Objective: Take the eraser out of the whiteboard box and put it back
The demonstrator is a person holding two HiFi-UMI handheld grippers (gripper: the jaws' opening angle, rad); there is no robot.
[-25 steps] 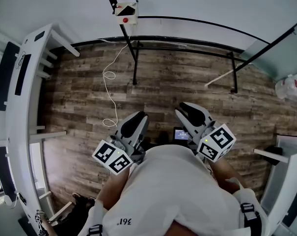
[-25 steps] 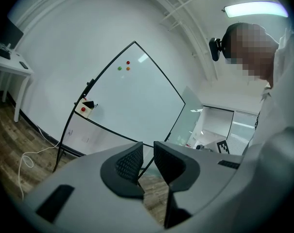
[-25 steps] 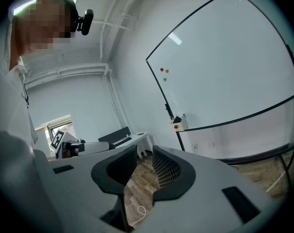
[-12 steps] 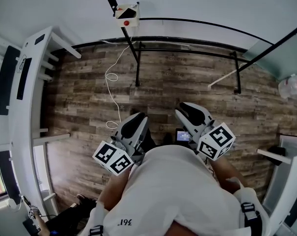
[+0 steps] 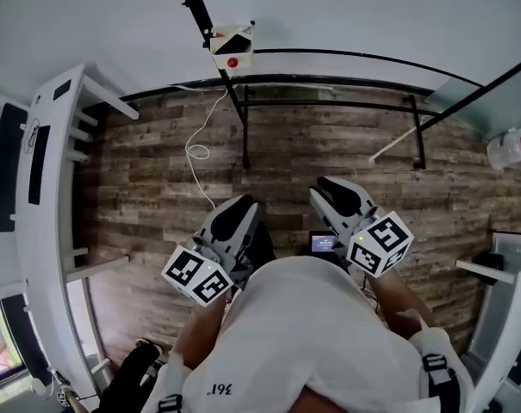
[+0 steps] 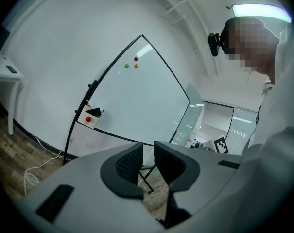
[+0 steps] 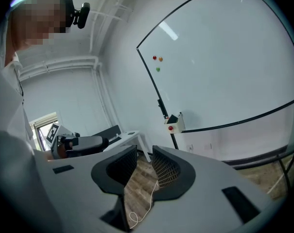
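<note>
A small white whiteboard box [image 5: 232, 46] with a red dot hangs on the whiteboard's black frame, ahead of me. It also shows in the left gripper view [image 6: 90, 118] and in the right gripper view [image 7: 174, 124]. A dark eraser [image 6: 95, 111] pokes out of its top. My left gripper [image 5: 234, 218] and right gripper [image 5: 342, 198] are held side by side in front of my body, well short of the box. Each stands with a narrow gap between its ribbed pads [image 6: 129, 163] [image 7: 165, 169], and nothing is in either gap.
The whiteboard [image 6: 137, 101] carries three small magnets [image 6: 131, 64]. Its black stand [image 5: 329, 101] rests on the wood floor, where a white cable [image 5: 200, 149] loops. A white desk [image 5: 45, 162] runs along the left, another white desk [image 5: 501, 274] is at the right, and a plastic bag [image 5: 514, 149] lies at the far right.
I have moved toward the whiteboard with both grippers; the box and stand have slid lower and nearer in the head view. The jaws look unchanged.
</note>
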